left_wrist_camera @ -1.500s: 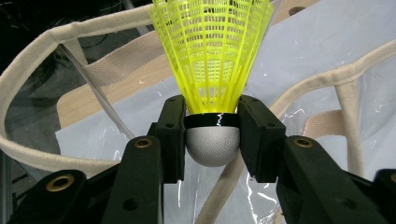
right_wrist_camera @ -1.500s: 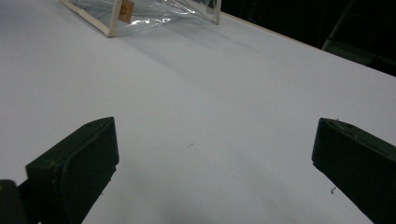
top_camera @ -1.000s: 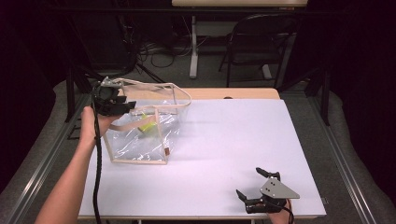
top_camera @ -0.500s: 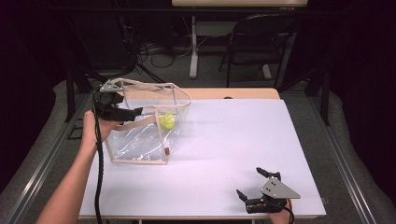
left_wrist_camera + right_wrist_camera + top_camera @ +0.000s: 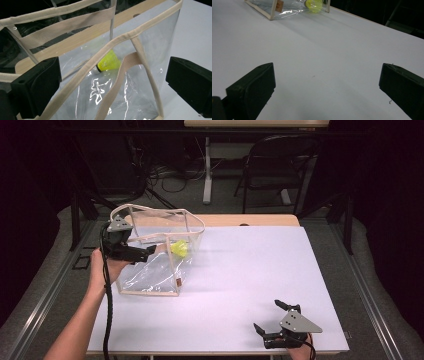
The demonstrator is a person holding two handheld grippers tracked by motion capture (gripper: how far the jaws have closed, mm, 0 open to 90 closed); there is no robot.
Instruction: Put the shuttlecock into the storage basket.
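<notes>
You work in what looks like a lab or recording room with dark surroundings. A white table (image 5: 240, 285) with a wooden edge stands on grey carpet (image 5: 225, 205). Behind it you see a black folding chair (image 5: 272, 167), loose cables (image 5: 165, 172) on the floor and the leg of another desk (image 5: 207, 170).
</notes>
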